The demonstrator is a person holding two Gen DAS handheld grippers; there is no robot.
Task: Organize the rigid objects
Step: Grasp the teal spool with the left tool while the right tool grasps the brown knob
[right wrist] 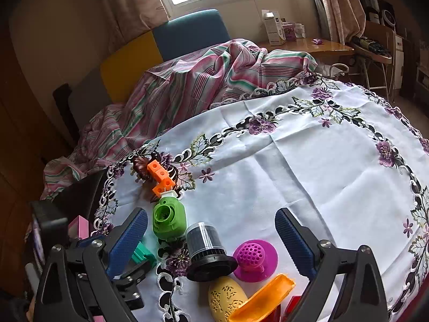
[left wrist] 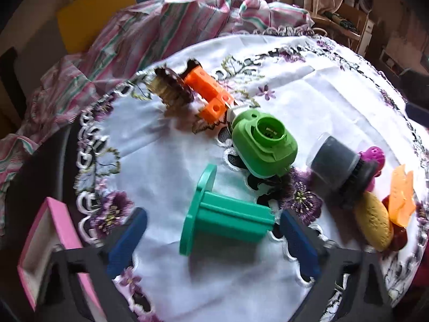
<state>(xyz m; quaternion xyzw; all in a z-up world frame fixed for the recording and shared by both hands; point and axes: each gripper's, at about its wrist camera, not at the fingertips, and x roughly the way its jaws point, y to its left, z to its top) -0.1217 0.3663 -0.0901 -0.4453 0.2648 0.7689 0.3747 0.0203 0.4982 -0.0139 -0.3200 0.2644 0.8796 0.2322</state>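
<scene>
My left claw (left wrist: 211, 230) stands spread over the teal flanged spool (left wrist: 222, 212), which lies on its side on the embroidered white tablecloth (left wrist: 308, 91) near the table's front edge. The spool sits between my blue pads (left wrist: 128, 241); the right-hand pad is just beside the spool's open, ribbed end, possibly grazing it, while the left-hand pad stands clearly apart from the round flange. I judge no grip made. The governing relation is this: the spool's long axis runs roughly across the claw, from pad to pad, flange toward the left pad and ribbed barrel end toward the right. A closure here would therefore press end to end along its length, not across the barrel. I judge that workable only if the pads land squarely on flange face and end face. The spool appears to be hard moulded plastic, one disc flange, a barrel with lengthwise ribs, no visible damage. A pink open box (left wrist: 51, 244) stands at the left, off the cloth edge, a plausible destination. My right claw (right wrist: 211, 241) is also spread and holds nothing; below it are a black capped cylinder (right wrist: 206, 249), a magenta perforated piece (right wrist: 253, 257), a yellow egg-shaped piece (right wrist: 225, 297) and an orange scoop-like piece (right wrist: 265, 297). The left claw is the nearer to the spool, which shows only partly behind the right claw's left finger. A green housing (left wrist: 264, 145) lies just beyond the spool.
</scene>
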